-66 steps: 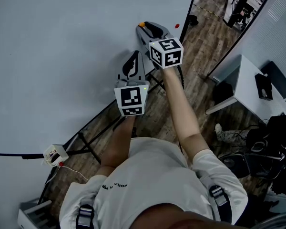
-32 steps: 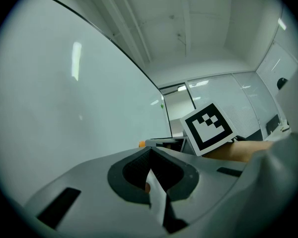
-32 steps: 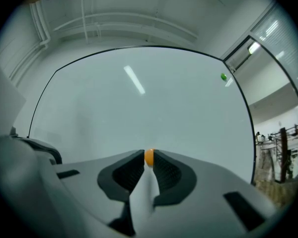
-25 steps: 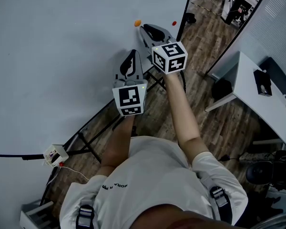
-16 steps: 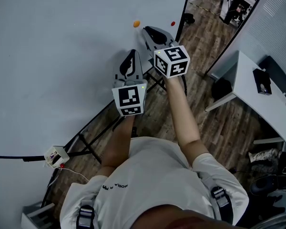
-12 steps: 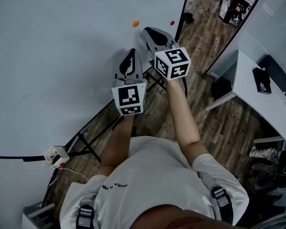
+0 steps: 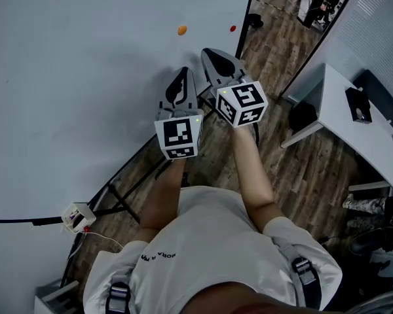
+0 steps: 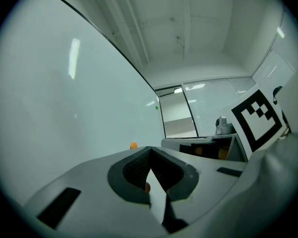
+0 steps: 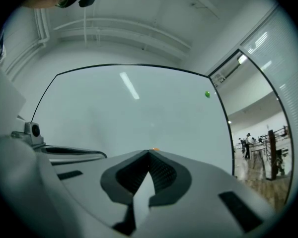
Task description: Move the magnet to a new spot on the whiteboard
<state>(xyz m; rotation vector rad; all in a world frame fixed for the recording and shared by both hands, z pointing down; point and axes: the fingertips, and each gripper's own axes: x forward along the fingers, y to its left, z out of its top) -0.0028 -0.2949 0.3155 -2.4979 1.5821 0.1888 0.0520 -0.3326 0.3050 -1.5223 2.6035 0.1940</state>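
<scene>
Far along the whiteboard point(image 7: 85, 57), the magnet point(image 7: 182, 29) looks light and rigid, best pinched at its rim; left gripper point(image 7: 181, 74) closed empty, right gripper point(image 7: 209, 53) just closed empty.

- Left gripper point(image 7: 183, 76): held out ahead of the chest and pointing forward. Its jaws are together with nothing gripped.
- Right gripper point(image 7: 211, 54): just beside the left one, its tip slightly further ahead. Its jaws have just been closing and now meet, with nothing between them.
- Left forearm point(image 7: 158, 201) and right forearm point(image 7: 252, 169): bare, stretched forward, close together.
</scene>
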